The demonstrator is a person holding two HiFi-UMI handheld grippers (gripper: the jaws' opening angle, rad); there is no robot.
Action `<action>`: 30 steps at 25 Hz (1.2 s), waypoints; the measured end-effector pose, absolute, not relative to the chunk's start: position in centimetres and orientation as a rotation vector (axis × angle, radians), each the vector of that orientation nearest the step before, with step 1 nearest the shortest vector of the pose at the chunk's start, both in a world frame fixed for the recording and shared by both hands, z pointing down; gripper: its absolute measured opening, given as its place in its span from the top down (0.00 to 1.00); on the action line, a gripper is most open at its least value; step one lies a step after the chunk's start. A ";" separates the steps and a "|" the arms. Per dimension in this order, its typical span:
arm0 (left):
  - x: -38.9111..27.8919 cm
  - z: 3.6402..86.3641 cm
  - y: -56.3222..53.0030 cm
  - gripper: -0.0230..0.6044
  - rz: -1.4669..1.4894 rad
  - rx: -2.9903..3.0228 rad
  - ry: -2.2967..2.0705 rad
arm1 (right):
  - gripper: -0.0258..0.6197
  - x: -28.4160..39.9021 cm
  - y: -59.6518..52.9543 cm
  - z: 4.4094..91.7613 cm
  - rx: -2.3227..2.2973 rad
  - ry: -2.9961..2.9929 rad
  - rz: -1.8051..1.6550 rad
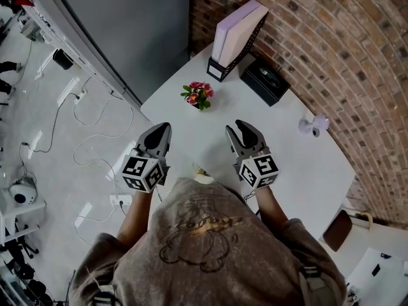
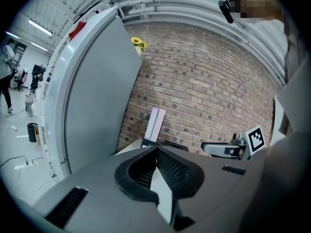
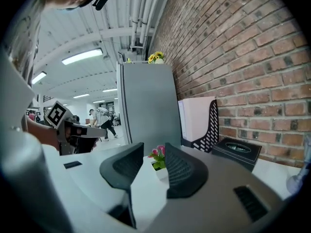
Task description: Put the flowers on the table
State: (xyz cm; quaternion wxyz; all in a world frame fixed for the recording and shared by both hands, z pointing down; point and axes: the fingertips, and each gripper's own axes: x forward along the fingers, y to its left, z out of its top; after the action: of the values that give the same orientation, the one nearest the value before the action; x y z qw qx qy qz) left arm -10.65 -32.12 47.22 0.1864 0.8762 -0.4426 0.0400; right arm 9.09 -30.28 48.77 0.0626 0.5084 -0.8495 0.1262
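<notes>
A small bunch of pink flowers (image 1: 198, 95) in a white pot stands on the white table (image 1: 290, 161), near its far left edge. Both grippers hover over the near side of the table, short of the pot. My left gripper (image 1: 160, 131) is at the table's left edge; in the left gripper view its tips (image 2: 156, 152) meet with nothing between them. My right gripper (image 1: 246, 130) is to the right of the flowers and nearer me. Its jaws (image 3: 154, 150) stand apart and empty, and the flowers (image 3: 157, 154) show beyond the gap.
A black file holder with pale folders (image 1: 236, 40) and a black tissue box (image 1: 264, 80) stand by the brick wall at the far end. A small white-purple object (image 1: 313, 125) sits at the right edge. A grey cabinet (image 1: 127, 30) stands left; cables (image 1: 95, 126) lie on the floor.
</notes>
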 end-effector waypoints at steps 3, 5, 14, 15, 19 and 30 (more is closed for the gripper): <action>-11.3 47.5 -32.0 0.93 0.107 2.455 -1.263 | 0.80 9.8 -30.0 48.9 1.569 -2.556 0.386; -11.6 47.7 -31.8 0.93 0.107 2.451 -1.273 | 0.84 10.2 -29.8 49.2 1.584 -2.542 0.389; -12.8 48.6 -31.6 0.93 0.091 2.457 -1.319 | 0.95 10.6 -29.6 51.1 1.638 -2.486 0.396; -12.9 48.7 -31.6 0.93 0.090 2.454 -1.322 | 0.95 10.5 -29.6 51.2 1.639 -2.483 0.395; -13.3 49.3 -31.6 0.93 0.087 2.434 -1.344 | 0.96 10.3 -29.8 52.0 1.628 -2.474 0.392; -13.5 48.9 -31.6 0.93 0.073 2.427 -1.380 | 0.96 10.0 -29.7 52.8 1.615 -2.460 0.398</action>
State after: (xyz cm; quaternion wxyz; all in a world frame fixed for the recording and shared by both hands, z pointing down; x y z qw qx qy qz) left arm -13.54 -31.58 48.87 0.1734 0.8559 -0.4866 0.0259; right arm 10.04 -29.67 52.80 0.0859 0.5419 -0.8253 0.1335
